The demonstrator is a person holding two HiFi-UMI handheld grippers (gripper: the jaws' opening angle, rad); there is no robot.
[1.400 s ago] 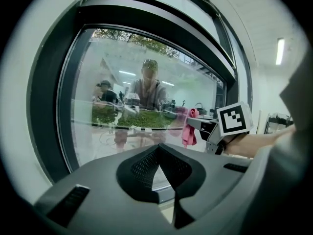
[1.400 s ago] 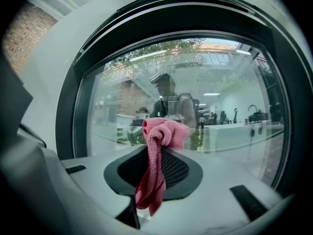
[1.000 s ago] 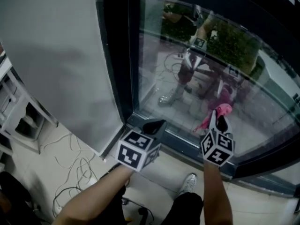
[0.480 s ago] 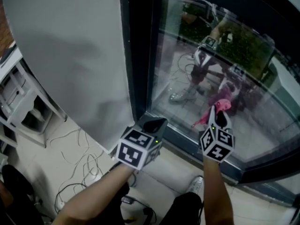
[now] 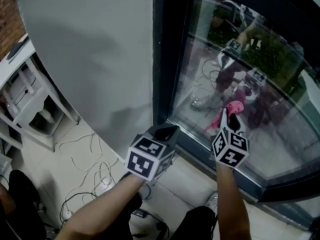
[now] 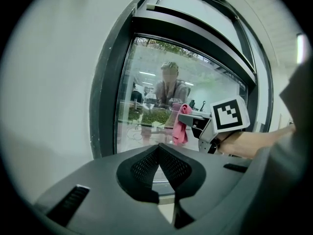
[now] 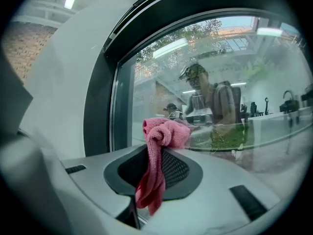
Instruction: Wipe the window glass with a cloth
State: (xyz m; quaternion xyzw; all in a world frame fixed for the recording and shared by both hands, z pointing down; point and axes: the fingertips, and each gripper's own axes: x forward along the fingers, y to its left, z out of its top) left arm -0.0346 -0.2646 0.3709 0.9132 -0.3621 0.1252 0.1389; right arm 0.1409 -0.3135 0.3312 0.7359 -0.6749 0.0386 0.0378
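Observation:
The pink cloth (image 7: 165,132) is bunched at the tips of my right gripper (image 7: 155,153), which is shut on it; a tail of the cloth hangs down between the pads. In the head view the right gripper (image 5: 233,122) holds the cloth (image 5: 231,107) up against the window glass (image 5: 260,134), low and near its left edge. The left gripper (image 5: 167,131) is shut and empty, pointed at the foot of the dark window frame (image 5: 165,59). From the left gripper (image 6: 159,150) view, the cloth (image 6: 180,126) and the right gripper's marker cube (image 6: 229,115) show to the right, before the glass (image 6: 142,102).
A grey wall panel (image 5: 90,59) stands left of the frame. The dark lower sill (image 5: 200,156) runs under the glass. A white rack (image 5: 30,99) is at the far left, loose cables (image 5: 85,164) lie on the tiled floor, and a shoe (image 5: 212,201) shows below.
My right gripper has lifted the cloth a little higher on the glass. The head view has swung left, so the frame now sits further right. The left gripper has kept its place.

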